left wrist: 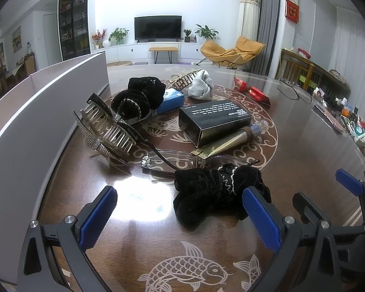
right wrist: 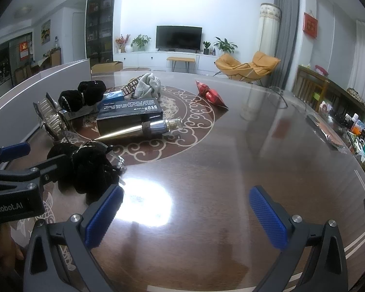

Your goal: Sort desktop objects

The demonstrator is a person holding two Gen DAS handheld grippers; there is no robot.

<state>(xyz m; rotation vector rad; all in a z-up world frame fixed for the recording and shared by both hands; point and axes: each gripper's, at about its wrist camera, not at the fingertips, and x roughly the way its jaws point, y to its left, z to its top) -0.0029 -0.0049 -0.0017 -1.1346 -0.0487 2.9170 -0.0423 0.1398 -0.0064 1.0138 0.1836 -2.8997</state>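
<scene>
A pile of small things lies on the round dark table [left wrist: 304, 146]: a near black velvet scrunchie [left wrist: 214, 192], a second black scrunchie [left wrist: 141, 95], a rhinestone claw clip [left wrist: 107, 131], clear glasses [left wrist: 168, 160], a black box [left wrist: 214, 119], a gold tube [left wrist: 231, 141], a blue box [left wrist: 172, 99], a grey cloth [left wrist: 202, 85] and a red wrapper [left wrist: 253, 92]. My left gripper [left wrist: 180, 219] is open just before the near scrunchie, its right finger against it. My right gripper [right wrist: 186, 215] is open and empty over bare table, right of the scrunchie [right wrist: 85, 168].
A white divider panel [left wrist: 36, 121] stands along the table's left edge. Thin-framed glasses [left wrist: 289, 90] lie at the far right. Several small bottles and packets [right wrist: 357, 131] crowd the right rim. The left gripper's body [right wrist: 17, 182] shows in the right wrist view.
</scene>
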